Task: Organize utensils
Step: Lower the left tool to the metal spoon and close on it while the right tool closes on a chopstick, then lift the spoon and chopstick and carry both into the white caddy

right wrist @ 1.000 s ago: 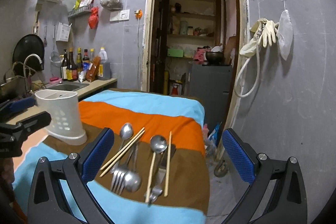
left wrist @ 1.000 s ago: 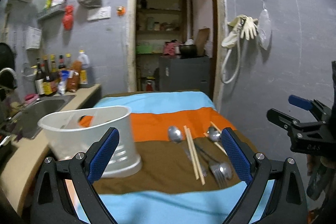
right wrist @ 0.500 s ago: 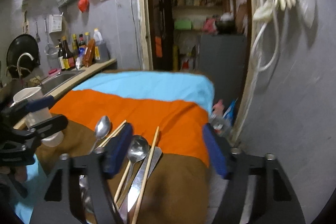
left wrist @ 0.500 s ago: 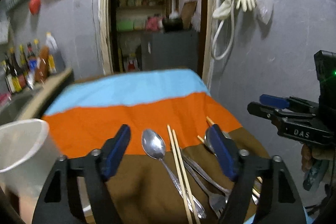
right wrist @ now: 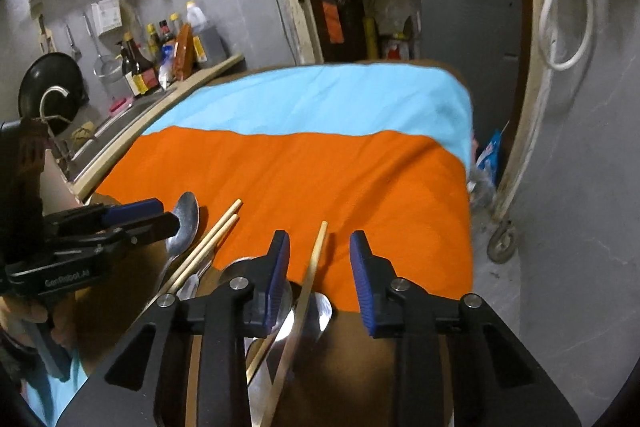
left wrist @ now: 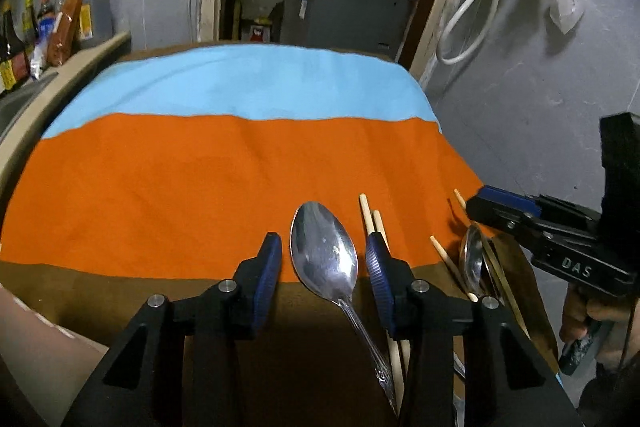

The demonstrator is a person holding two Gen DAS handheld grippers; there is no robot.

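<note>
Now lower vs before: L tongs (left wrist: 323, 259) closing round spoon (left wrist: 325, 255), R tongs (right wrist: 319, 261) closing round chopstick (right wrist: 310, 275), neither clenched.

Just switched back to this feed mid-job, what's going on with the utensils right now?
A person holds a gripper in each hand over the striped cloth. The left gripper is closing around a spoon that lies on the cloth, pads not yet pressing on it. The right gripper is closing around a single chopstick, also not yet gripped. A pair of chopsticks lies between them. Nothing is lifted yet.
</note>
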